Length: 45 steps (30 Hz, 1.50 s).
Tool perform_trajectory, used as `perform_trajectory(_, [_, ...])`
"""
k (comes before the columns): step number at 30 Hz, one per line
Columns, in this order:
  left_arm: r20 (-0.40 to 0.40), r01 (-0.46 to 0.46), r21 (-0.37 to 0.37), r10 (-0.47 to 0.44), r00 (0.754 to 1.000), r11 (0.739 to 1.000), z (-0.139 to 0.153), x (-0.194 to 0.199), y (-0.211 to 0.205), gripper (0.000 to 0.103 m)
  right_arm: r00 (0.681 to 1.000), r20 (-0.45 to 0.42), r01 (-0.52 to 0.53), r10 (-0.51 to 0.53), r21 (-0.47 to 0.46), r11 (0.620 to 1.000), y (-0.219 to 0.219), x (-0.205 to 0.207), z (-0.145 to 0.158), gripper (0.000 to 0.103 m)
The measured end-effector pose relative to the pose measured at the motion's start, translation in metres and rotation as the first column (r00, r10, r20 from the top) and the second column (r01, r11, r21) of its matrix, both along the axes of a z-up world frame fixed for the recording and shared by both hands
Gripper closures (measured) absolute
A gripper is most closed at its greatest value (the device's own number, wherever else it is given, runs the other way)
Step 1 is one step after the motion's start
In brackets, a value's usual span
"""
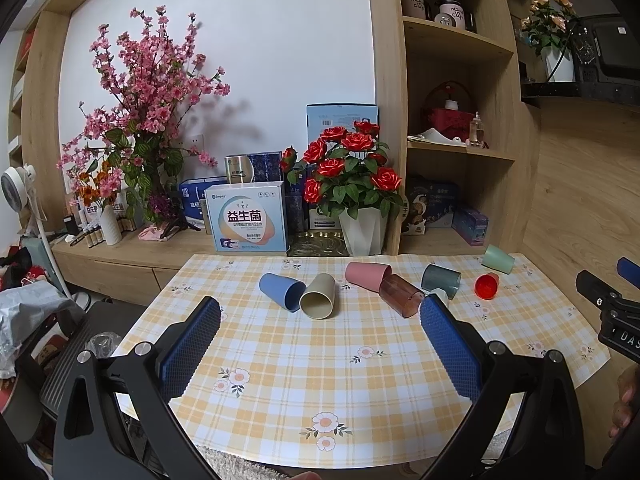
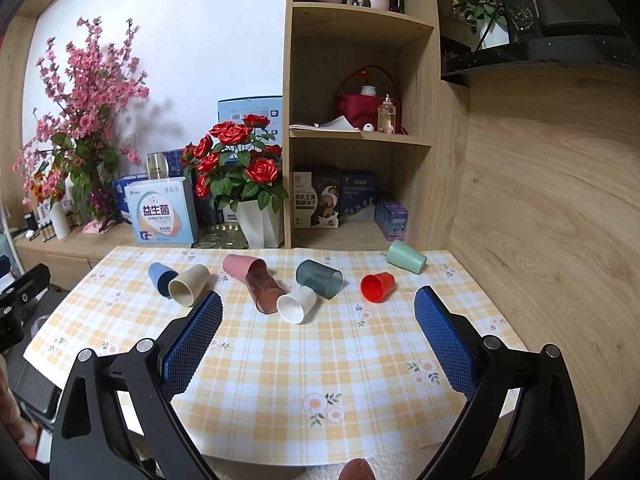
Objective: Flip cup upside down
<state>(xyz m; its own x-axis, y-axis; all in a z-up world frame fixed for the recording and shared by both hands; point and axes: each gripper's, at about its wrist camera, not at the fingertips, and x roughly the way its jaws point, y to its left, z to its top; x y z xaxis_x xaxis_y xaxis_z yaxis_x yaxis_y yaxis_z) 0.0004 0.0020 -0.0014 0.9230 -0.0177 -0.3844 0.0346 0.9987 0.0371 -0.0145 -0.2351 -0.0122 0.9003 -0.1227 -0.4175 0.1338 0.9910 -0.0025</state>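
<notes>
Several cups lie on their sides on the checked tablecloth [image 1: 320,368]: a blue cup [image 1: 280,291], a cream cup [image 1: 318,300], a pink cup [image 1: 366,275], a clear brown cup [image 1: 401,295], a grey cup [image 1: 440,279], a red cup [image 1: 487,286] and a green cup [image 1: 498,259]. A white cup [image 2: 297,304] shows in the right wrist view, beside the grey cup [image 2: 319,278] and red cup [image 2: 376,286]. My left gripper [image 1: 320,306] is open and empty, short of the cups. My right gripper [image 2: 318,300] is open and empty, also short of them.
A white pot of red roses [image 1: 362,232], a printed box [image 1: 250,220] and a pink blossom arrangement [image 1: 140,120] stand on the wooden counter behind the table. A wooden shelf unit [image 2: 360,120] rises at the back right. A wood-panel wall [image 2: 540,220] borders the table's right side.
</notes>
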Motion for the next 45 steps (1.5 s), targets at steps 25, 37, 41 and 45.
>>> perform_trajectory(25, [-0.2, 0.094, -0.05, -0.102, 0.975, 0.994, -0.052, 0.093, 0.014, 0.005, 0.988, -0.138, -0.066, 0.072, 0.048, 0.997, -0.065, 0.082, -0.059, 0.009])
perform_trajectory(37, [-0.283, 0.082, -0.065, -0.097, 0.954, 0.995, -0.092, 0.172, 0.025, 0.005, 0.935, -0.323, -0.142, 0.149, 0.045, 0.989, -0.085, 0.189, -0.122, 0.009])
perform_trajectory(41, [-0.264, 0.085, -0.086, -0.105, 0.959, 0.993, -0.098, 0.189, 0.028, 0.005, 0.929, -0.348, -0.116, 0.126, 0.051, 0.992, -0.102, 0.213, -0.139, 0.009])
perform_trajectory(45, [-0.231, 0.071, -0.075, -0.087, 0.969, 0.995, -0.101, 0.203, 0.031, 0.005, 0.912, -0.389, -0.105, 0.133, 0.091, 0.99, -0.126, 0.234, -0.153, 0.009])
